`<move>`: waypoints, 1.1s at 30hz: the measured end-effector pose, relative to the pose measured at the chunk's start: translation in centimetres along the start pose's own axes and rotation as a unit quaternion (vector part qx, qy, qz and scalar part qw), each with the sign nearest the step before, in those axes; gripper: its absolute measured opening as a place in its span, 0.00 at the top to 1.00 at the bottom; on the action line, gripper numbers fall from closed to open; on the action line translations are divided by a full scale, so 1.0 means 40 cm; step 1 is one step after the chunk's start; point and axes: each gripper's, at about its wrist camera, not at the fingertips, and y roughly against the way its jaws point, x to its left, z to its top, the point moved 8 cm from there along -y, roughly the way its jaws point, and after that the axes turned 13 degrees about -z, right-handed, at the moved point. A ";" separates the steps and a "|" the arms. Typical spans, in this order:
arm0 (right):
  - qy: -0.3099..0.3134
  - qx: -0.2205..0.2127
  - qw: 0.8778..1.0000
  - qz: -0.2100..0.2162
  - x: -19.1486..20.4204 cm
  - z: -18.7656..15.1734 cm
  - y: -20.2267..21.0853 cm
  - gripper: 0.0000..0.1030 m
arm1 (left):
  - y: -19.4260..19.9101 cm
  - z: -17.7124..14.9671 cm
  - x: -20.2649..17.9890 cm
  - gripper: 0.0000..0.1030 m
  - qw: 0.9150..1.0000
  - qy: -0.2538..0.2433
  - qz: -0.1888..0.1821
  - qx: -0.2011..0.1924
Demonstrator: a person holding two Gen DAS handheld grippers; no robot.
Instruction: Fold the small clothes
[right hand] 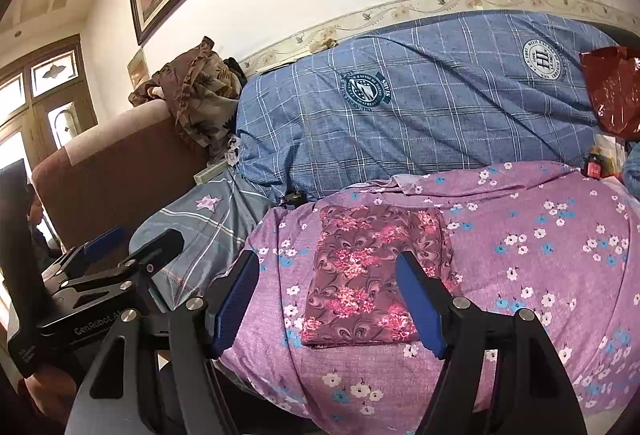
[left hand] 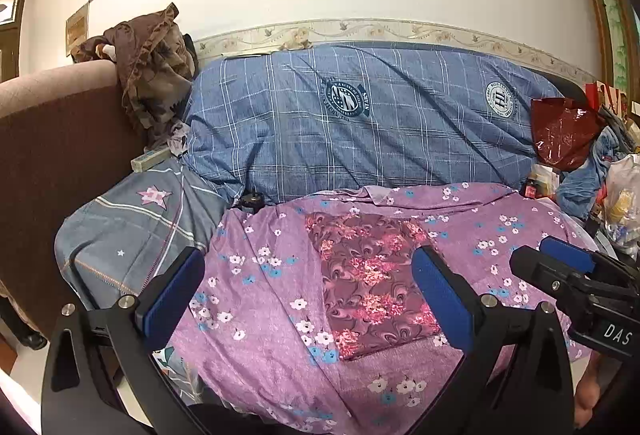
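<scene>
garment [right hand: 372, 275]: folded rectangle, frame centre, flat on purple quilt [right hand: 540, 275] | left gripper [left hand: 308, 299]: wide, empty | right gripper [right hand: 324, 299]: wide, empty, clear above fold | judgement: fold looks finished

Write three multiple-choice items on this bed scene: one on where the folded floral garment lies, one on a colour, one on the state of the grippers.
1. The folded floral garment lies on:
A. the purple flowered quilt
B. the blue plaid quilt
C. the floor

2. The plastic bag beside the blue plaid quilt is:
A. green
B. dark red
C. white

3. The left gripper and right gripper are:
A. both clamped on the garment
B. one clamped, one open
C. both open, holding nothing

Answers: 1 A, purple flowered fabric surrounds the garment; 2 B, its crinkled film is dark red; 3 C, the garment lies flat beyond the spread blue pads.
</scene>
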 end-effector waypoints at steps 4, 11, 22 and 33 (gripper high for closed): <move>0.001 -0.007 1.000 -0.004 0.005 0.005 0.005 0.29 | -0.003 -0.005 0.008 0.00 1.000 0.004 0.003 0.005; 0.000 -0.008 1.000 -0.006 0.008 0.009 0.002 0.28 | -0.006 -0.012 0.024 0.00 1.000 0.009 0.010 0.010; 0.015 -0.005 1.000 0.001 0.043 0.013 -0.004 0.28 | -0.010 -0.015 0.052 0.00 1.000 0.017 0.019 0.015; 0.033 0.031 0.999 -0.011 0.047 -0.043 -0.078 0.28 | -0.086 -0.084 0.085 0.00 0.998 0.021 0.022 0.050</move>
